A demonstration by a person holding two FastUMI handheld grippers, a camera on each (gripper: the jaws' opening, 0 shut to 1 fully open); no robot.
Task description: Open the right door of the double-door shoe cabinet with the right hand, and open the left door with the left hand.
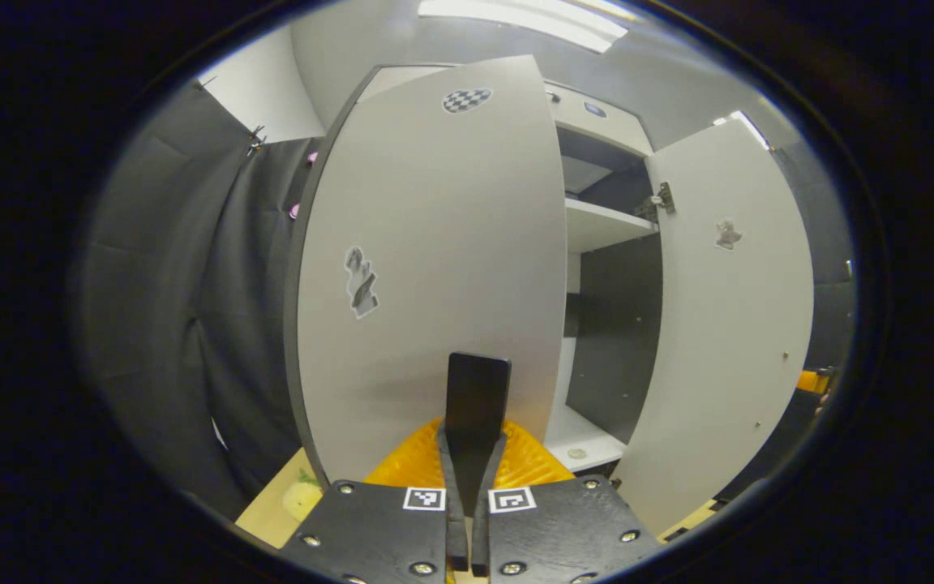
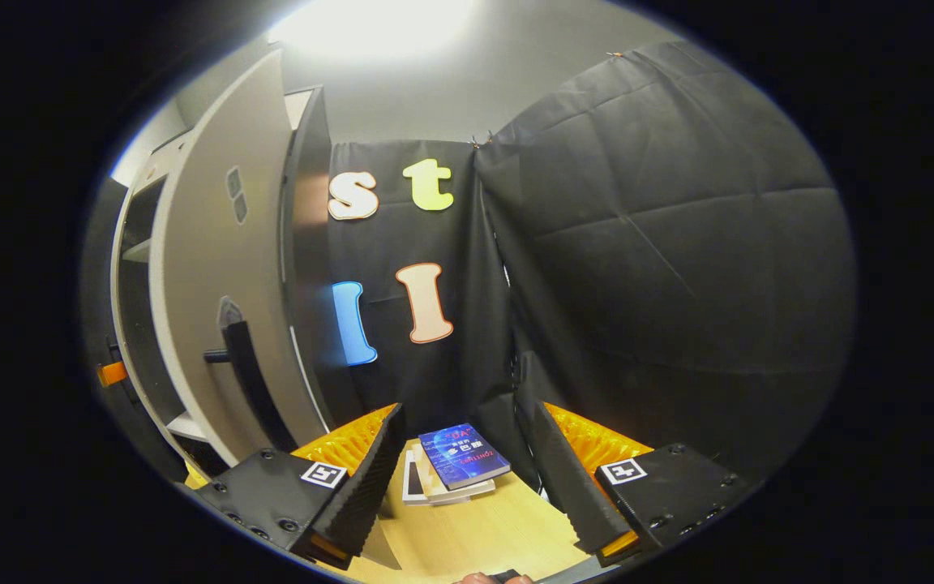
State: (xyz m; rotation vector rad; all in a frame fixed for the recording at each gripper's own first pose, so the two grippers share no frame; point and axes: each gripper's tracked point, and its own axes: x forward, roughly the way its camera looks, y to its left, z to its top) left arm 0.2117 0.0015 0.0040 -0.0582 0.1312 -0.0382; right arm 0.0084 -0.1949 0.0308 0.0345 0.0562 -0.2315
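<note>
The tall pale grey double-door shoe cabinet (image 1: 597, 122) stands against the booth wall, with both doors swung away from its front. In the left gripper view, the flat grey left door (image 1: 434, 268) stands just ahead of the camera, partly open. It carries a black-and-white checkered oval marker (image 1: 467, 100) near its top and a small grey sticker (image 1: 361, 281) at mid-height; no writing on either can be read. The flat grey right door (image 1: 730, 324) stands wide open at the right, with a metal hinge (image 1: 660, 199) on its inner edge and a small sticker (image 1: 727, 234) on its inner face. Between the doors, the dark interior shows white shelves (image 1: 601, 225).

The left gripper (image 1: 477, 381) sits close in front of the left door's lower part. Its fingers are pressed together, with nothing visible between them; contact with the door cannot be confirmed.

In the right gripper view, the right door (image 2: 216, 276) appears edge-on at the left, with a dark handle (image 2: 232, 345) on its face. The right gripper (image 2: 467, 446) points away from the cabinet, and its fingers are spread wide apart, gripping nothing. Beyond them, a blue-covered book (image 2: 463, 454) lies on a short stack of white books (image 2: 422, 487) on the light wooden table (image 2: 475, 535). The book's cover text is too small to read. Square black-and-white markers (image 2: 325, 474) are fixed to the gripper bodies.
</note>
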